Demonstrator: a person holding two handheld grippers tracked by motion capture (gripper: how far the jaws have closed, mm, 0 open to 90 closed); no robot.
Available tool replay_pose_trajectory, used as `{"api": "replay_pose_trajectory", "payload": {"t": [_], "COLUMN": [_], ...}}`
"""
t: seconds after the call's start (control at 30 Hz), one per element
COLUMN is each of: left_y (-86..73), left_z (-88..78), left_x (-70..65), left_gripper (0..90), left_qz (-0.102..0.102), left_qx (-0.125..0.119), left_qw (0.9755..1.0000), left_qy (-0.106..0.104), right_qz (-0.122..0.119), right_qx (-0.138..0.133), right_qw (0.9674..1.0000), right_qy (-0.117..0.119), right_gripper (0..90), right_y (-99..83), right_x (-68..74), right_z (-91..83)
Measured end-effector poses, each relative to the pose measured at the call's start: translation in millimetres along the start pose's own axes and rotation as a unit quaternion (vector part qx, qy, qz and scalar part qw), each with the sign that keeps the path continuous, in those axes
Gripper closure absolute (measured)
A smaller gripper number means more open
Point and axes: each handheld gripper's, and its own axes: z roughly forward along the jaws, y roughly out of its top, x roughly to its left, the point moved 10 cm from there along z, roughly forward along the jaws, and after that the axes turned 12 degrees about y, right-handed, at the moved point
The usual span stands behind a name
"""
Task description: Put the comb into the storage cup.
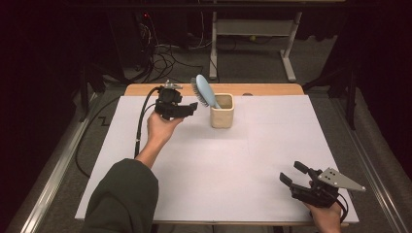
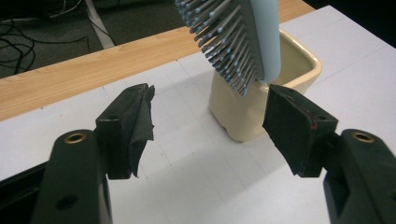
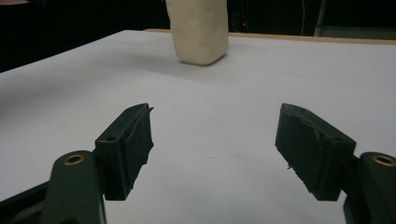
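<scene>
Nearest, at the table's front right corner: right gripper point(image 1: 293, 175) resting low by the edge of the white sheet point(image 1: 252, 170), held in a hand point(image 1: 326, 217), jaws spread, nothing between them. Grey three-cornered plate on top. Same spread seen in the right gripper view point(image 3: 212, 140), bare sheet between the pads, cream cup point(image 3: 200, 30) far ahead.

Next, green sleeve point(image 1: 124, 199) entering from bottom left, forearm running up to the left hand point(image 1: 163, 128).

Farther, left gripper point(image 1: 187, 108) up near the back of the sheet, pointing toward the cup point(image 1: 222, 110), cable trailing off the left side. Jaws apart, pinching nothing; in the left gripper view point(image 2: 208, 126) only sheet between the pads, cup just beyond the right pad.

Hairbrush point(image 1: 204, 91) standing handle-down in the cup, light blue back, grey bristles, head tilted left toward the left gripper. In the left gripper view, bristle head point(image 2: 233, 37) hanging just above and ahead of the jaws, apart from both pads.

Farthest: wooden table edge point(image 1: 272, 89) behind the sheet.
</scene>
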Motion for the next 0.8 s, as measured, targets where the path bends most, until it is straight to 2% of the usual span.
{"api": "replay_pose_trajectory", "payload": {"t": [0.33,0.8], "left_y": [-5.9,-15.5], "left_z": [-8.7,-23.4], "left_x": [8.7,21.0], "left_gripper": [33.2,33.0], "left_qz": [-0.007,0.002], "left_qx": [-0.005,-0.007], "left_qw": [1.0000,1.0000], "left_qy": [-0.004,0.001], "right_qz": [0.000,0.002], "right_qx": [0.000,-0.001], "right_qw": [1.0000,1.0000], "right_qy": [-0.001,-0.002], "right_gripper": [27.7,27.7], "right_y": [-0.1,-0.1], "right_x": [0.0,-1.0], "right_z": [0.0,-0.6]}}
